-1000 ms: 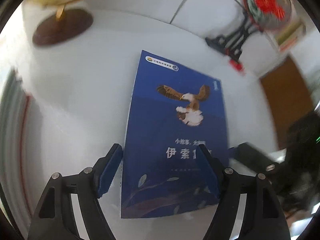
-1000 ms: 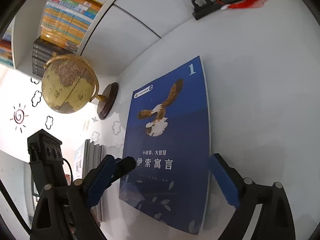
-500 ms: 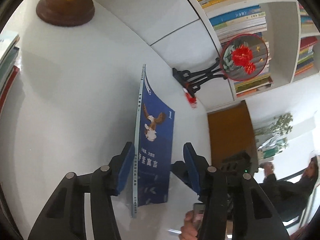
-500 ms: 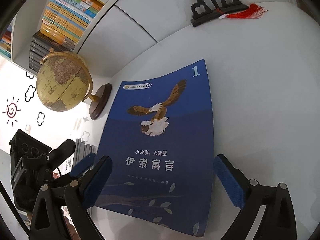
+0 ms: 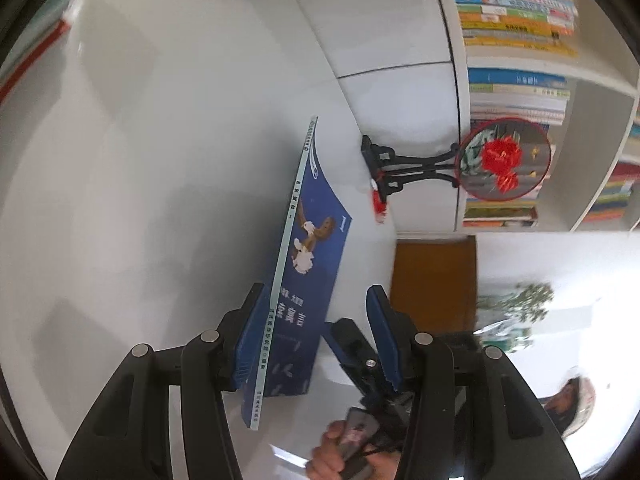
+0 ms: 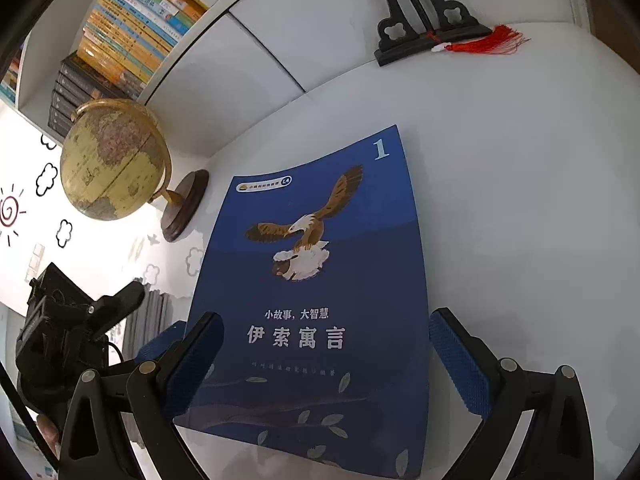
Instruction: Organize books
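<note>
A blue book (image 6: pixel 320 280) with an eagle on its cover is tipped up on the white table (image 6: pixel 520 200), spine side raised. In the left wrist view the blue book (image 5: pixel 312 264) stands edge-on between the jaws of my left gripper (image 5: pixel 315 290). Its spine side rests against the left pad (image 5: pixel 250 336), while the right pad (image 5: pixel 382 332) stays clear of the cover. My right gripper (image 6: pixel 326 316) straddles the book's lower half with its jaws wide open. One of the right gripper's fingers (image 5: pixel 348 340) shows beside the cover. My left gripper (image 6: pixel 132 320) is at the book's left edge.
A globe (image 6: pixel 112 160) on a brown base stands at the back left. A black stand (image 6: pixel 424 36) with a red tassel holds a round fan (image 5: pixel 504 160). Shelves of books (image 5: pixel 516 20) line the wall. A stack of books (image 6: pixel 148 316) lies left. A hand (image 5: pixel 340 448) grips the right tool.
The book went from lying flat to tipped up on its edge. My left gripper rolled and its jaws narrowed around the book. The right gripper stayed almost still.
</note>
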